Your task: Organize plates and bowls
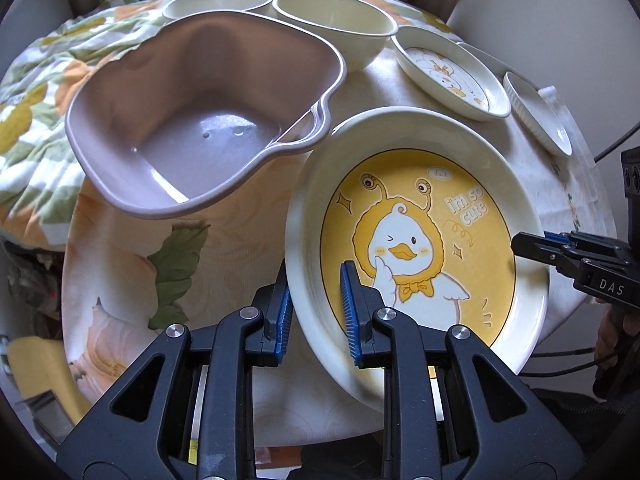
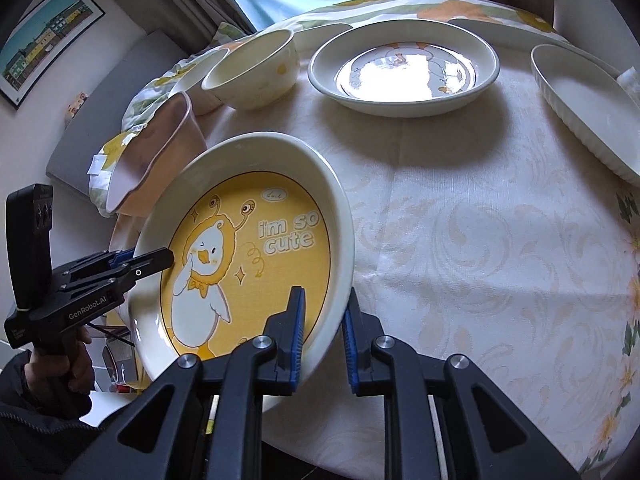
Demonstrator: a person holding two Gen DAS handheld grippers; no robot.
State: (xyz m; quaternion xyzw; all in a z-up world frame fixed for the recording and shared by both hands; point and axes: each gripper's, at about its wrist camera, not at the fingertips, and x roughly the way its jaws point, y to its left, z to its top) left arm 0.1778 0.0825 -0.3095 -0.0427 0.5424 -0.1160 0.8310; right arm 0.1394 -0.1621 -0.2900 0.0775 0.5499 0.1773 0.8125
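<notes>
A yellow duck plate [image 1: 416,240] is held tilted above the table by both grippers. My left gripper [image 1: 316,312] is shut on its left rim; it also shows in the right wrist view [image 2: 148,258]. My right gripper [image 2: 324,332] is shut on the plate's [image 2: 248,248] right rim and shows at the right in the left wrist view [image 1: 536,246]. A mauve bear-shaped bowl [image 1: 200,120] sits left of the plate. Two cream bowls [image 1: 336,24] [image 1: 218,0] stand behind it.
A second duck plate [image 2: 404,72] and a white fluted oval dish [image 2: 588,112] sit at the far side of the round table [image 2: 480,260] with a floral cloth. A cushion [image 1: 36,92] lies at the left. The table edge is near me.
</notes>
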